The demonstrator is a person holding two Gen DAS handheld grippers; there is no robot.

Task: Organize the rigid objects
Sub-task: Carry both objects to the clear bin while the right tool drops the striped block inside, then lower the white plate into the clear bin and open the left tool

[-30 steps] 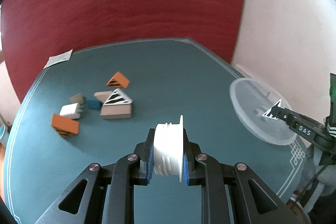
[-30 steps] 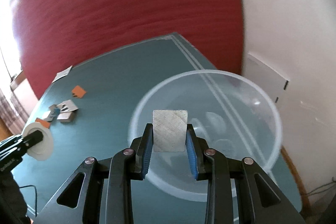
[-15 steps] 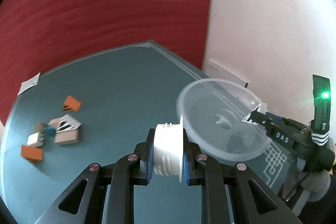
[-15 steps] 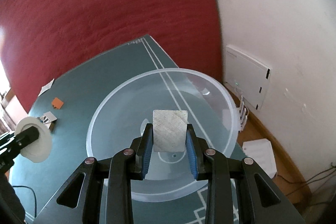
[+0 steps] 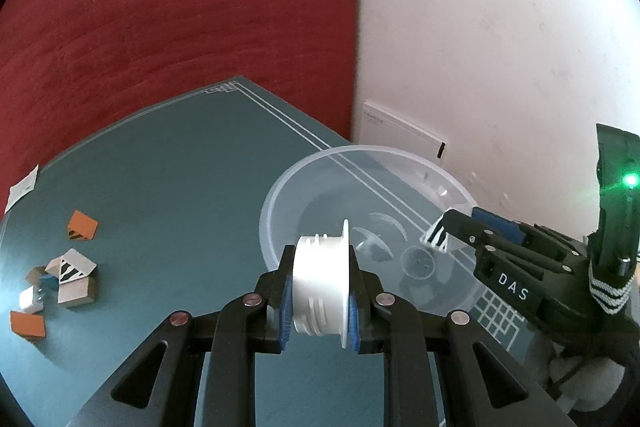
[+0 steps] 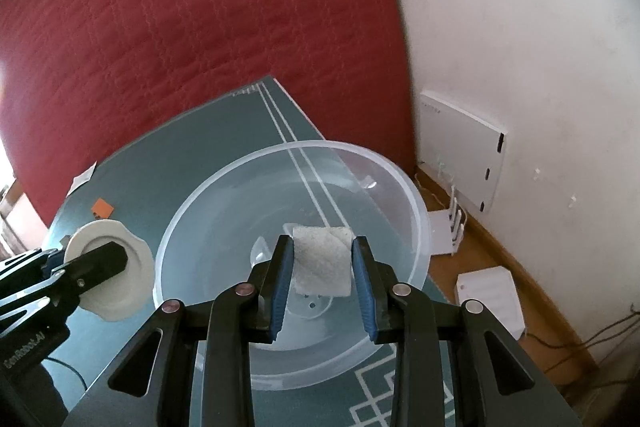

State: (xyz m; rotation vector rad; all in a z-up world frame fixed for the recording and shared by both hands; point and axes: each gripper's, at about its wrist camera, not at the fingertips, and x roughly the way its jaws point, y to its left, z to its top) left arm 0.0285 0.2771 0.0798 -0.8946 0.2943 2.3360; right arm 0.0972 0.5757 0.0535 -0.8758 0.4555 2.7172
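Observation:
My left gripper point(image 5: 320, 254) is shut on a white plastic spool point(image 5: 320, 283), held above the teal table point(image 5: 180, 187) just short of the near-left rim of a clear plastic bowl point(image 5: 267, 211). My right gripper point(image 6: 322, 247) hangs over the middle of the bowl point(image 6: 320, 143), shut on a pale wooden block point(image 6: 322, 263) that sits a little askew between the blue pads. In the left wrist view the block's striped face point(image 5: 436, 237) shows at the right gripper's tip. The right wrist view shows the spool point(image 6: 108, 267) left of the bowl.
A cluster of small blocks lies at the table's left: an orange block point(image 5: 82, 225), a striped piece point(image 5: 74, 265), a wooden block point(image 5: 76, 291), a white plug point(image 5: 30, 299). A paper card point(image 5: 24, 187) is by the far-left edge. White boxes point(image 6: 492, 291) sit on the floor beyond the table's right edge.
My left gripper has swung right with the spool, from facing the block cluster to the bowl's rim. The right gripper came over the bowl's middle; its block now sits slightly lower and askew.

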